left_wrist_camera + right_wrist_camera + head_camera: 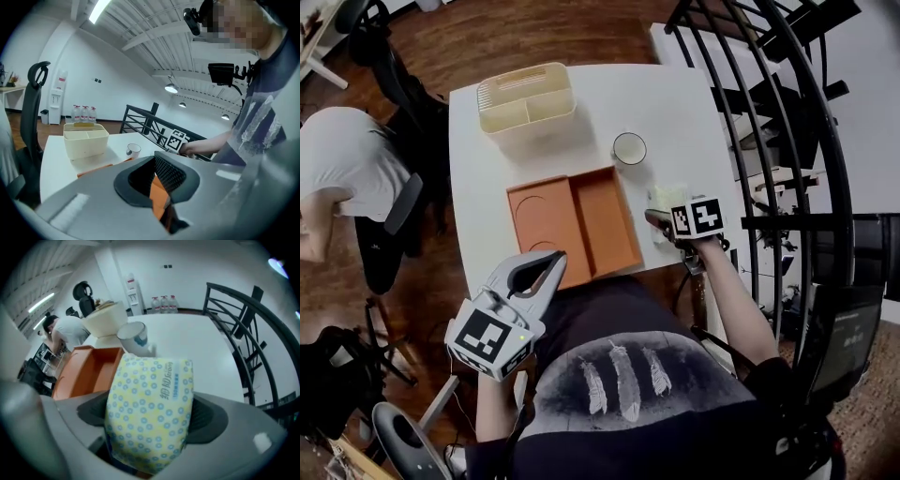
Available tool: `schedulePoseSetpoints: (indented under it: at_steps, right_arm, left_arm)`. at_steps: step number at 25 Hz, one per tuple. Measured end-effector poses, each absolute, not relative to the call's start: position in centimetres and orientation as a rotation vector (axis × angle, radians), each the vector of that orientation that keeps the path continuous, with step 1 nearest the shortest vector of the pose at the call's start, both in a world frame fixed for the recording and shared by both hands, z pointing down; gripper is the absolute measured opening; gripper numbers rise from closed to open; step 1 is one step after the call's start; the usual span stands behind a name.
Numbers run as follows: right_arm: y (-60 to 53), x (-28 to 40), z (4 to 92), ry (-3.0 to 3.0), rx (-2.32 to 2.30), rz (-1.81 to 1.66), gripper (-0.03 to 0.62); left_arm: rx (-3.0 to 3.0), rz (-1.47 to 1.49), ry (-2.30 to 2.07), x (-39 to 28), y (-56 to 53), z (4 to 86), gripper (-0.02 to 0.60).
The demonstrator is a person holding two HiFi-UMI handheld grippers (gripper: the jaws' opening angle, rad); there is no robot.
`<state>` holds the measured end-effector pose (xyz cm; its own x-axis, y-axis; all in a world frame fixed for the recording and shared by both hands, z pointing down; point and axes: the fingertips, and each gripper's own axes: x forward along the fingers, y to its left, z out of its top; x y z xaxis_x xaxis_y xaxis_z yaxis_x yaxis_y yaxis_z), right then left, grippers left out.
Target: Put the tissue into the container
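Observation:
A tissue pack (pixel 667 198) (pixel 150 408), pale yellow with blue rings, sits between the jaws of my right gripper (pixel 660 217) (pixel 152 416), and both pads press on its sides. This happens at the right edge of the white table (pixel 675 103). An orange tray (pixel 605 220) (pixel 89 369) with two compartments lies just left of the pack, with nothing in it. My left gripper (pixel 555 262) (pixel 158 165) hovers over the tray's near corner, its jaws together on nothing. A cream divided basket (pixel 525 98) (pixel 85 140) stands at the far side.
A white cup (pixel 629 148) (pixel 133 338) stands behind the tissue pack. A black metal railing (pixel 769 112) runs close along the table's right side. A person in a white shirt (pixel 342 164) and office chairs (pixel 394 220) are to the left.

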<state>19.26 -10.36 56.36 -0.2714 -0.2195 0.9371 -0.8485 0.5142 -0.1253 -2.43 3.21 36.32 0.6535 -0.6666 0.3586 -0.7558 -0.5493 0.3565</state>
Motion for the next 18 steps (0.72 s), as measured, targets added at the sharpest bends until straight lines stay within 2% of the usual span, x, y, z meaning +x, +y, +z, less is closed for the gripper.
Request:
schedulePoseSetpoints:
  at_steps: [6, 10, 18]
  right_arm:
    - [-7.2, 8.8, 47.3, -2.066, 0.666, 0.798, 0.492]
    - [-5.5, 4.1, 50.7, -2.022, 0.569, 0.847, 0.492]
    - [-5.3, 3.9, 55.9, -1.889, 0.669, 0.799, 0.5]
  left_arm:
    - [2.382, 0.237, -1.117, -3.2, 3.4, 36.7, 0.014]
    - [2.387, 0.233, -1.121, -3.5, 3.6, 36.5, 0.014]
    - [2.309, 0.252, -1.192, -6.8, 5.3, 37.1, 0.014]
